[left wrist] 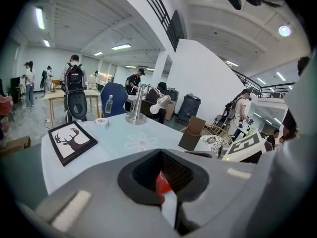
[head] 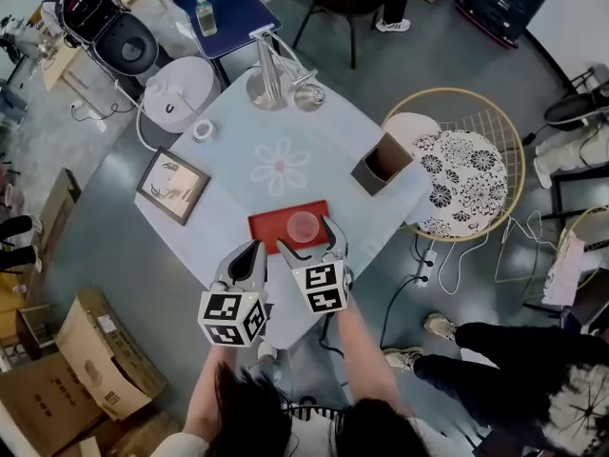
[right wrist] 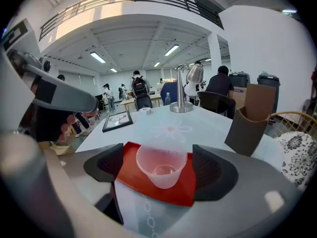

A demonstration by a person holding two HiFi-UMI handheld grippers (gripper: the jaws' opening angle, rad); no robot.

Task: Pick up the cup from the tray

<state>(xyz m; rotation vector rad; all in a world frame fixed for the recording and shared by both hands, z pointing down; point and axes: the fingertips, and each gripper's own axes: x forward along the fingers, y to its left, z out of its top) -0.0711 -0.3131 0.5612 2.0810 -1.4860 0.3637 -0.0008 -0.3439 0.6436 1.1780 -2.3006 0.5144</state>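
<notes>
Your right gripper (head: 306, 240) is released, the cup (right wrist: 161, 167) standing upright on the red tray (right wrist: 185, 191) squarely between its spread jaws, while your left gripper (head: 249, 255) sits clenched empty alongside

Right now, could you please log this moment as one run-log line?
right gripper: open, astride clear plastic cup, not touching | cup: upright on red tray | left gripper: shut, empty

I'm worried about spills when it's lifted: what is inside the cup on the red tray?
Nothing shows inside the cup: it is translucent, and its bare bottom is visible. The red tray beneath it shows through the walls. No part of its inside is covered.
</notes>
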